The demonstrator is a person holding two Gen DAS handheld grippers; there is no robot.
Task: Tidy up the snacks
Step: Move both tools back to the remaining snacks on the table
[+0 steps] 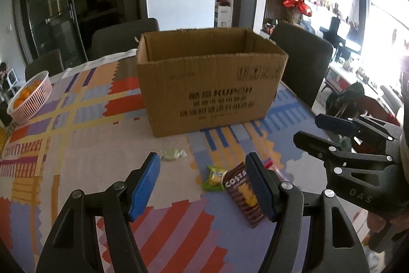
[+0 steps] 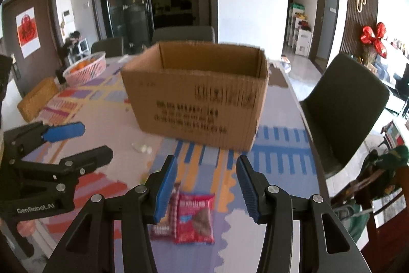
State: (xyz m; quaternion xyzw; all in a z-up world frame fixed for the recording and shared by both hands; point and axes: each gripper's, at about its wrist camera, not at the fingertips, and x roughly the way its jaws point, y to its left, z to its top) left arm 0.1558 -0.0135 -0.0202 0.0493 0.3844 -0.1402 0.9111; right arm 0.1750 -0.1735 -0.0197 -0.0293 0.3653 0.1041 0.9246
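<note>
The red packet (image 2: 194,218) lay flat just ahead of the right gripper (image 2: 207,186), between its released jaws, nearer it than the likewise released left gripper (image 1: 203,186).

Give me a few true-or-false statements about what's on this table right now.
1. The cardboard box is open at the top. True.
2. The left hand-held gripper is clamped on a snack. False: it is open and holds nothing.
3. A pink basket holds oranges. True.
4. The red snack packet is inside the box. False: it lies on the tablecloth.
5. The right hand-held gripper is open. True.
</note>
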